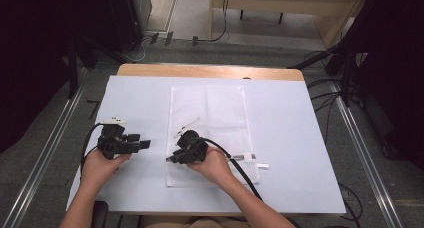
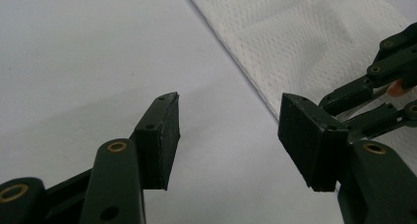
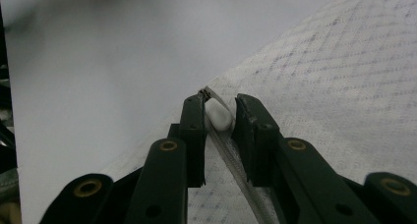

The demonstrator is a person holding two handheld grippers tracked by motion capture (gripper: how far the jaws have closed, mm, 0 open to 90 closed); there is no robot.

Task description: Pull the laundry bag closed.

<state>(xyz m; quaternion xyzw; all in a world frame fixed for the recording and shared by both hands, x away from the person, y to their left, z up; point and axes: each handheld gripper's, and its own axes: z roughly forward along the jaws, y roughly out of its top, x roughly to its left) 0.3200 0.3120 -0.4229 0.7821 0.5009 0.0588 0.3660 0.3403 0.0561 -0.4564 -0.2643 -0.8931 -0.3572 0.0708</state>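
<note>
The white mesh bag point(image 1: 207, 133) lies flat mid-table with its zipper point(image 3: 236, 172) along the left edge, handy for sliding. At its seven o'clock corner the right gripper point(image 3: 219, 117) brackets the white zipper pull point(image 3: 218, 115), jaws narrowly parted, not visibly pinching. At nine o'clock the left gripper point(image 2: 228, 130) waits spread and empty, likely to steady the bag.

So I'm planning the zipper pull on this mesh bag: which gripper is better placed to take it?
Right. The right gripper already has its jaws on either side of the white zipper pull at the mesh bag edge. The left gripper hangs open over bare table beside it.
</note>
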